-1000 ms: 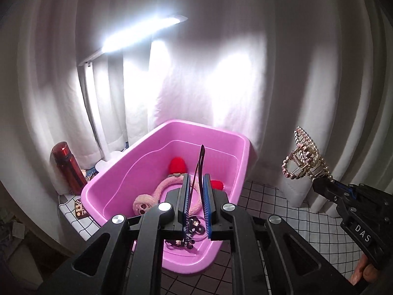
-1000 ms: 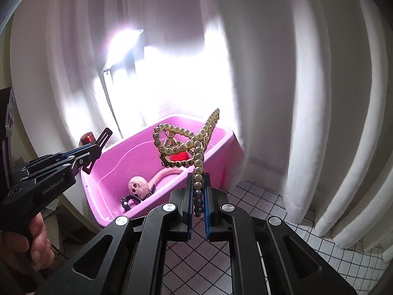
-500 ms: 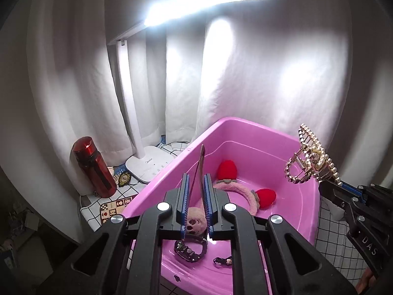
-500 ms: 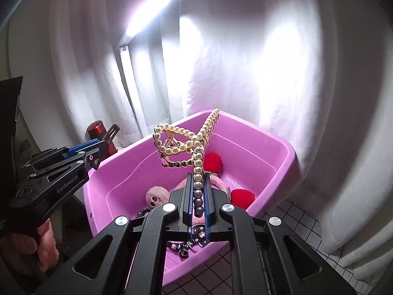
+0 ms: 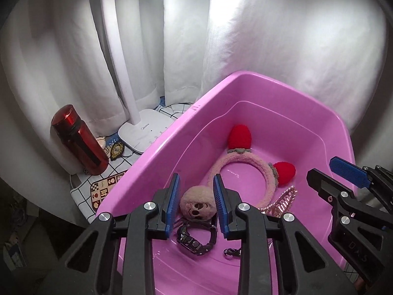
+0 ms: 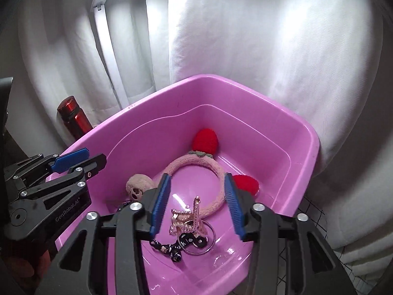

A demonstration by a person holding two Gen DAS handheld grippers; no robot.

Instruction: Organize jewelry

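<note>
A pink tub (image 5: pixel 270 81) (image 6: pixel 221 78) holds a fluffy pink headband (image 5: pixel 245 164) (image 6: pixel 196 162) with two red strawberries, a beige pompom (image 5: pixel 197 204) (image 6: pixel 137 186), a black bracelet (image 5: pixel 196 238) and a black spotted ribbon (image 6: pixel 176 244). The pearl hair claw (image 6: pixel 186 221) (image 5: pixel 282 200) lies loose on the tub floor. My left gripper (image 5: pixel 196 198) hangs over the tub's near left side, jaws opening, nothing pressed between its pads. My right gripper (image 6: pixel 196 196) hangs over the claw, jaws opening and free of it. Where the thin dark strip landed I cannot tell.
A red bottle (image 5: pixel 78 142) (image 6: pixel 73 118) and a white desk lamp (image 5: pixel 145 130) stand left of the tub on a checked cloth (image 5: pixel 105 186). White curtains (image 6: pixel 245 36) close in behind and to the right. A hand (image 6: pixel 36 270) holds the left gripper.
Both grippers came forward and down over the tub. Each went from shut to open: the pearl claw left the right one and lies in the tub, and the dark strip left the left one.
</note>
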